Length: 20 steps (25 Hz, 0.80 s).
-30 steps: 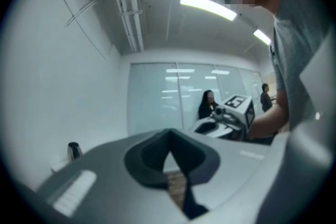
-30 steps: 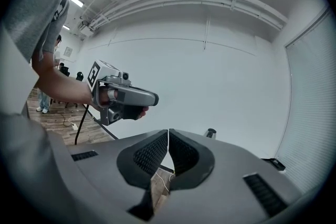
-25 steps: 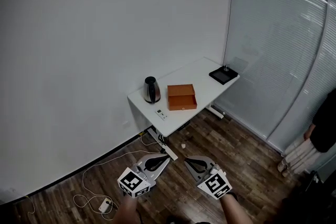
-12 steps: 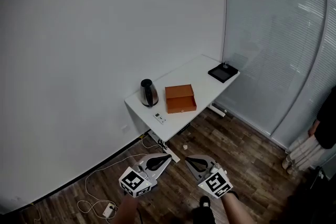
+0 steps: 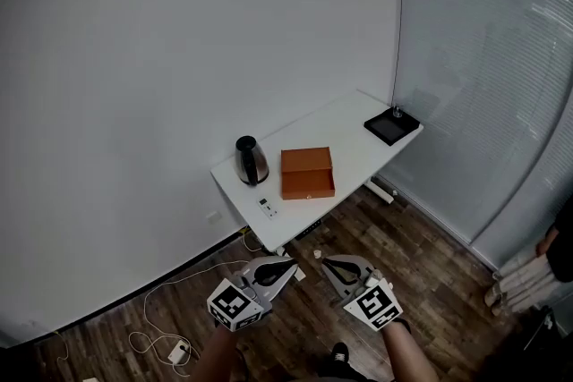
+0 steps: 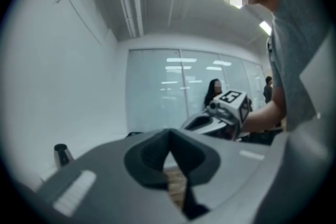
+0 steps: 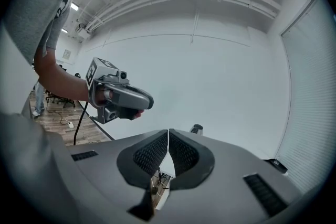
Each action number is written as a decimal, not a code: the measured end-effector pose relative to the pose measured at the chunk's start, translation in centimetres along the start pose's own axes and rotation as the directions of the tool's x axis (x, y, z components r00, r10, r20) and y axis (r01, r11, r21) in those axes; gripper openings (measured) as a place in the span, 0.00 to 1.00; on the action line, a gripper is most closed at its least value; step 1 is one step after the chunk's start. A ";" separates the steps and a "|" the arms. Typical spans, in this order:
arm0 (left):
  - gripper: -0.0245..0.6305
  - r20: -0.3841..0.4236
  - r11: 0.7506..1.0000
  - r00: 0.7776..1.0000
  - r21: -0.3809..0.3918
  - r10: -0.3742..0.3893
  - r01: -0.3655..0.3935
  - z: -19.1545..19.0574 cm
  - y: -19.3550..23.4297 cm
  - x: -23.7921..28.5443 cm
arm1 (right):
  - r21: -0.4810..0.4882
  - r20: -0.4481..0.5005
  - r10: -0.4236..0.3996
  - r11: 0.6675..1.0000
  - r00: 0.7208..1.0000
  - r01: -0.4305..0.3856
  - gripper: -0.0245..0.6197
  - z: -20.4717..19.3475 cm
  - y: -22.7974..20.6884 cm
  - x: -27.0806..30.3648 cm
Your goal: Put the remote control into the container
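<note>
Head view: white table [image 5: 358, 125] stands against the wall, well ahead of both grippers. Remote control [image 5: 266, 207] lies flat at the table's near edge, not yet in the container. Orange container [image 5: 307, 173] sits mid-table, near the remote but apart from it. Kettle [image 5: 251, 161] is on the table's left end, just behind the remote. Black tray [image 5: 392, 126] is at the table's far right end, out of the way. Left gripper [image 5: 288, 266] and right gripper [image 5: 326, 263] are held low, side by side, over the wood floor short of the table and aimed at it. Reads as an approach, hands kept level and together for walking.

Left gripper view: jaws pressed together, nothing between them. The kettle shows small at left, the table barely visible, and the right gripper is alongside.

Right gripper view: pads meet tip to tip, empty. The table and kettle top sit beyond the tips, the left gripper alongside.

Both are likely shut because nothing is carried yet. One must open once over the table's near edge to take the remote.
</note>
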<state>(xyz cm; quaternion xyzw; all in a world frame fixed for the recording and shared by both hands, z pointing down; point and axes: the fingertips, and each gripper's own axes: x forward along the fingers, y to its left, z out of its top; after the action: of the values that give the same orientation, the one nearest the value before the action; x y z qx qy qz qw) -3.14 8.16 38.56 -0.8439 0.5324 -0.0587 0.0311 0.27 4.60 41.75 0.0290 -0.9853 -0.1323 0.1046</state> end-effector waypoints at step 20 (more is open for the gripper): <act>0.04 -0.052 0.987 0.986 0.007 0.159 -0.159 -0.4 4.9 10.3 | 0.010 0.048 0.132 0.991 0.990 -0.132 0.06 -3.8 -12.3 1.4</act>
<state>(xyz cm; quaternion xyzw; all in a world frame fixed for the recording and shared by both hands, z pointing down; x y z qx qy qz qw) -3.18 -3.26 39.07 -0.7969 0.5985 -0.0786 0.0229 0.04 -8.35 42.36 -0.0388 -0.9880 -0.1194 0.0897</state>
